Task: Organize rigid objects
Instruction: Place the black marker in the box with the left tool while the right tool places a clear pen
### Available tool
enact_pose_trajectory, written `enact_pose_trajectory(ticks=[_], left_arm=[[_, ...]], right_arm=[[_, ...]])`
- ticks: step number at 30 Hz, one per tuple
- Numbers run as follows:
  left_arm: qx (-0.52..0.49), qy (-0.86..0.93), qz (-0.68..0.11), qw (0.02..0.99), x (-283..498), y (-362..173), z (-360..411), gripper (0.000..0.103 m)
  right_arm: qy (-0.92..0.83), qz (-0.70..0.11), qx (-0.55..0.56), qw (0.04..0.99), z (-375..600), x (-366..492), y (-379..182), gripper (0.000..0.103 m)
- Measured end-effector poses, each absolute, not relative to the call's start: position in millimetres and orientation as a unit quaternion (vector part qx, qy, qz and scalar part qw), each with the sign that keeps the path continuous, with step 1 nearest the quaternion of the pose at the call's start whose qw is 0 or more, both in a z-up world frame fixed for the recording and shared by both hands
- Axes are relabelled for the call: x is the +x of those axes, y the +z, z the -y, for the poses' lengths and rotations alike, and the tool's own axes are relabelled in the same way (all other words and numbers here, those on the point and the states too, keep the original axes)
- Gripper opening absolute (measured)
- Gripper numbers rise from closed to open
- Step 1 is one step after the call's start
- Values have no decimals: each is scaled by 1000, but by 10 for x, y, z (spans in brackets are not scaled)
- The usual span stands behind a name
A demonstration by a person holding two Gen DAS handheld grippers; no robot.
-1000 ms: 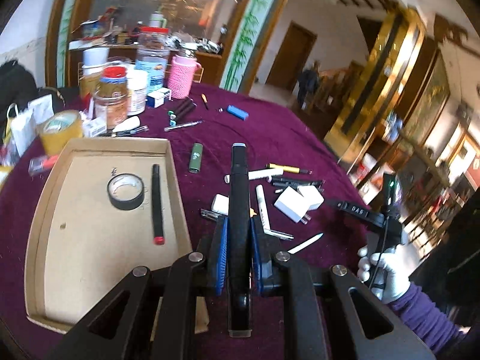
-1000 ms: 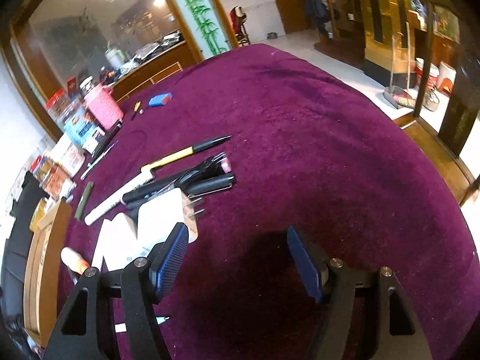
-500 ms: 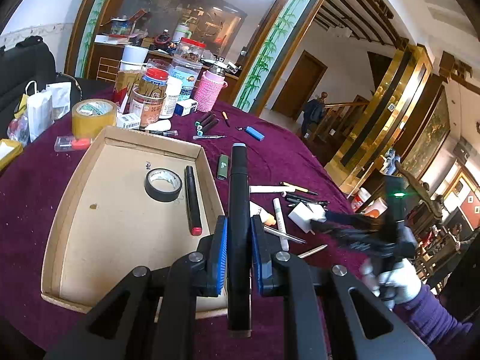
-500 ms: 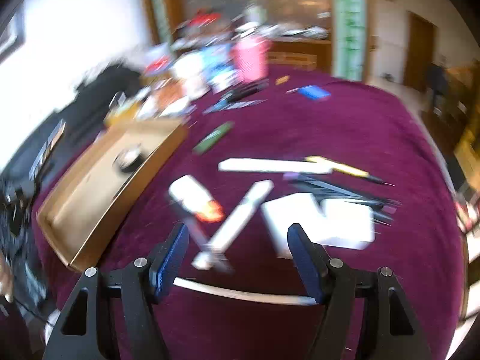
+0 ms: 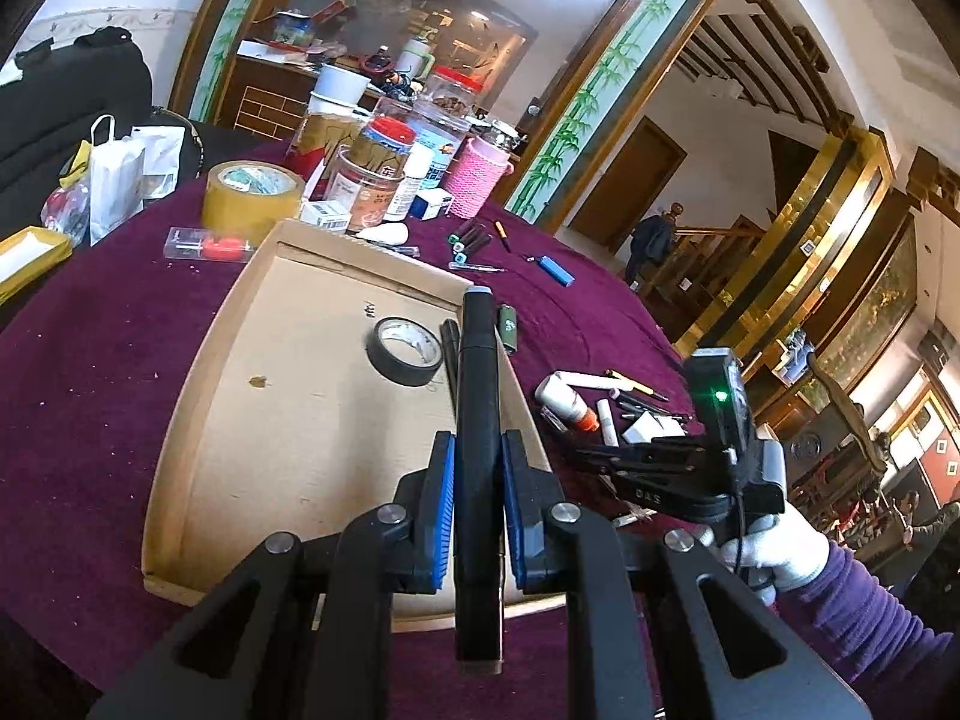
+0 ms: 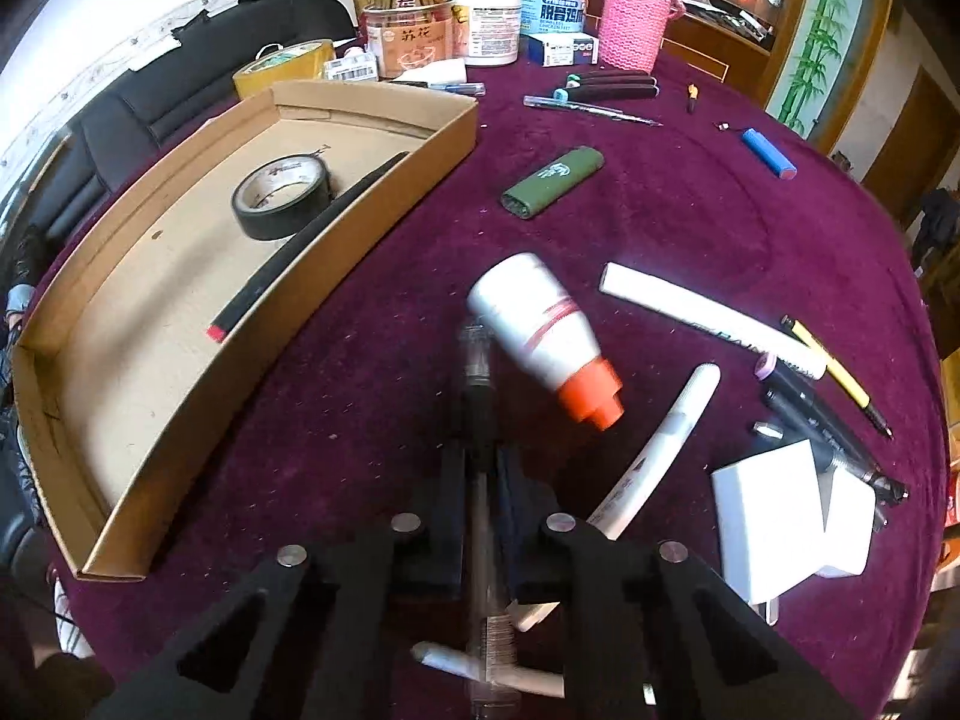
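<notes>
**A:** What do we have in our left gripper (image 5: pixel 477 501)?

**B:** We are clenching a long black bar-shaped object (image 5: pixel 477 420) between the blue pads (image 5: pixel 445 507). It runs straight ahead past the fingertips, over the near right edge of the shallow brown cardboard tray (image 5: pixel 198 420).

**A:** And what lies in the tray ahead of that claw?

**B:** Ahead and slightly left lies a roll of black tape (image 5: pixel 405 351), flat on the tray floor. Just beside it is a black marker with a red end (image 6: pixel 288 258), lying along the tray's right wall.

**A:** How about our right gripper (image 6: pixel 480 480)?

**B:** Its jaws have just been closing, and we now grip a slim clear-barrelled pen (image 6: pixel 480 510) between them. The pen points forward along the claw, above the purple tablecloth (image 6: pixel 690 210).

**A:** What sits close to that claw?

**B:** Just ahead and to the right lies a white bottle with an orange cap (image 6: pixel 540 330), on its side. Further right we see a white marker (image 6: pixel 660 444) and two white charger plugs (image 6: pixel 780 510). A green lighter (image 6: pixel 552 183) lies well ahead, and the tray stands off to the left.
</notes>
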State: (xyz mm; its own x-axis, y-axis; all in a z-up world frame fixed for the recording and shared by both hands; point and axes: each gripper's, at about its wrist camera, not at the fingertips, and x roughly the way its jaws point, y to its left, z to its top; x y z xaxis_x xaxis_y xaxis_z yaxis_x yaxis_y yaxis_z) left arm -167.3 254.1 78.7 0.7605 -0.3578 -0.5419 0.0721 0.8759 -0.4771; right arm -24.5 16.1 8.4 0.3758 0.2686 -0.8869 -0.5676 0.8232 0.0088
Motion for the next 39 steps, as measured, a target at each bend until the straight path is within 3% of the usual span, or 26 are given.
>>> enact_pose_trajectory(ticks=[13, 22, 28, 32, 37, 38, 39], left_arm=[[-173, -55, -373, 910, -1054, 852, -2704, 14], [-173, -19, -455, 873, -267, 513, -2900, 14], [-213, -5, -464, 860, -137, 375, -3085, 15], [-222, -1, -433, 874, -314, 508, -3158, 40], [-226, 12, -384, 895, -587, 711, -3227, 56], [-227, 12, -378, 898, -628, 733, -3230, 58], [-228, 11, -373, 899, -661, 751, -3231, 59]], right_arm=[[314, -468, 31, 826, -239, -155, 706, 11], [340, -517, 140, 773, -1021, 278, 475, 12], [348, -543, 177, 743, -1381, 424, 327, 12], [339, -554, 181, 739, -1550, 518, 230, 12], [309, -544, 141, 767, -1684, 614, 190, 13], [304, -537, 136, 775, -1684, 626, 203, 16], [300, -533, 133, 780, -1671, 634, 212, 26]])
